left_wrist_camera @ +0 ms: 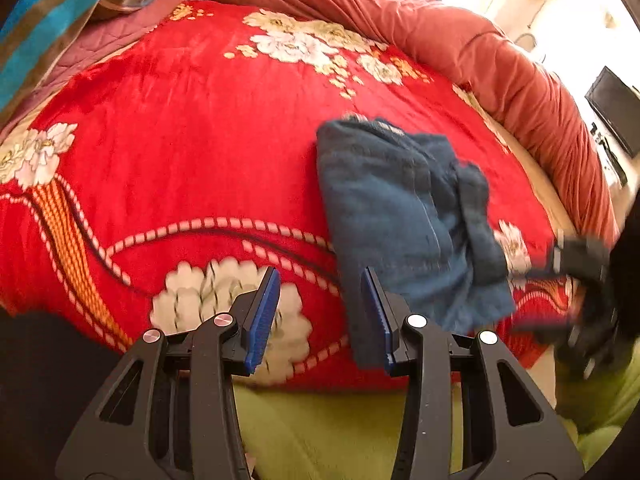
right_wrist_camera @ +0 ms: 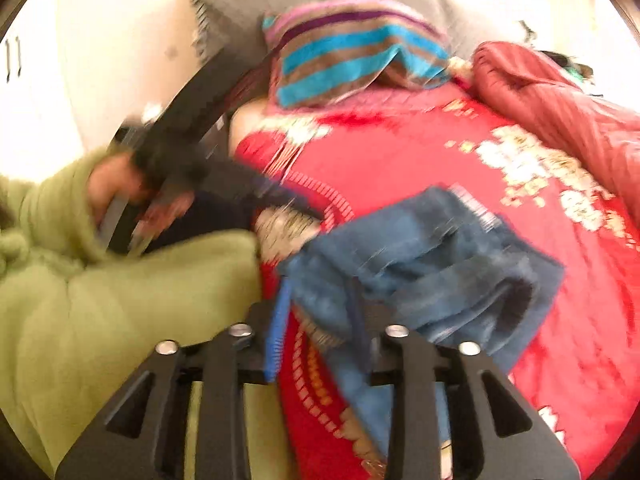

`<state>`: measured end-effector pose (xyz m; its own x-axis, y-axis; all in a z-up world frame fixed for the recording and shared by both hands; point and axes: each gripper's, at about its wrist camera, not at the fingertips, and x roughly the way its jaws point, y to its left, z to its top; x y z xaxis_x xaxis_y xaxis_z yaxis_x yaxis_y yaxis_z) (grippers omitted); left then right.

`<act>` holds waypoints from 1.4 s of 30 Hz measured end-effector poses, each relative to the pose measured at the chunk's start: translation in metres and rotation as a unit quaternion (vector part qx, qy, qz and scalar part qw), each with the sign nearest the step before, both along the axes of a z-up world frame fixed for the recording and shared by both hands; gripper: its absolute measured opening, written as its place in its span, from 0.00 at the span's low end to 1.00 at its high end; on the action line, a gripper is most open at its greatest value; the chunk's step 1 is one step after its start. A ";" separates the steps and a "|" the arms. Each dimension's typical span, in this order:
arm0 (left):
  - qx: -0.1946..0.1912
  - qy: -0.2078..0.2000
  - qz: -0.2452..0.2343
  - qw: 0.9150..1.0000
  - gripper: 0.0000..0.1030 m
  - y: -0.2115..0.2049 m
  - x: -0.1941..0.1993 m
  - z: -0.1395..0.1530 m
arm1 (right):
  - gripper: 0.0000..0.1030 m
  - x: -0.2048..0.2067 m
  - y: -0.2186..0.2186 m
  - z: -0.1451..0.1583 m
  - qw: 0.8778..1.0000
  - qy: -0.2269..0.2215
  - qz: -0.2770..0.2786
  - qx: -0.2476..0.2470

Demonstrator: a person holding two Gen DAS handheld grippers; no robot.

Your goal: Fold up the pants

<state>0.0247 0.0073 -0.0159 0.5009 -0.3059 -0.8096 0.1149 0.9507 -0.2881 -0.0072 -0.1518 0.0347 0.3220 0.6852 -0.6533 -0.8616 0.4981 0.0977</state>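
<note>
A red plush blanket (left_wrist_camera: 192, 128) covers the bed and fills most of both views; its pile looks velvety, printed with cream peonies, orange ladder-like bands and a dashed white cord line that curves across it. No brand, label or readable writing shows anywhere (the right wrist view is too smeared to tell). Along the far edge lies a rust-red quilted duvet (left_wrist_camera: 460, 36), bunched into a long puffy roll with stitched channels. Near the head of the bed sits a striped pillow (right_wrist_camera: 356, 52) in turquoise, brown and purple bands, soft and rumpled. A green fleece garment (right_wrist_camera: 120, 300) on the person fills the lower left of the right wrist view, thick and fuzzy.

The pants (left_wrist_camera: 404, 216) are blue denim, folded into a compact, roughly rectangular bundle lying on the blanket toward its near right side, with an uneven top layer and a faint seam line.

The left gripper (left_wrist_camera: 320, 312) is black plastic with ribbed blue pads; its jaws stand spread with nothing between them, hovering just over the near left edge of the denim. The right gripper (right_wrist_camera: 316, 316) also stands parted, its pads on either side of a fold of denim without visibly pressing it (blur leaves the right pad indistinct).
</note>
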 end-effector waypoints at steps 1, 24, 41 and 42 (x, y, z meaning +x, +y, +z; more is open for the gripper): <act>0.003 0.001 -0.006 1.000 0.32 -0.002 -0.003 0.000 | 0.38 0.005 0.002 0.002 1.000 -0.002 -0.009 -0.001; 0.071 0.020 -0.100 0.992 0.32 -0.047 -0.019 -0.012 | 0.41 0.079 0.022 -0.047 0.986 0.077 -0.130 -0.070; 0.080 0.010 -0.094 0.992 0.36 -0.047 -0.023 -0.006 | 0.69 0.061 -0.012 -0.012 0.983 0.052 -0.175 -0.020; 0.081 0.008 -0.093 0.992 0.38 -0.047 -0.024 -0.006 | 0.69 0.060 -0.013 -0.011 0.983 0.049 -0.177 -0.020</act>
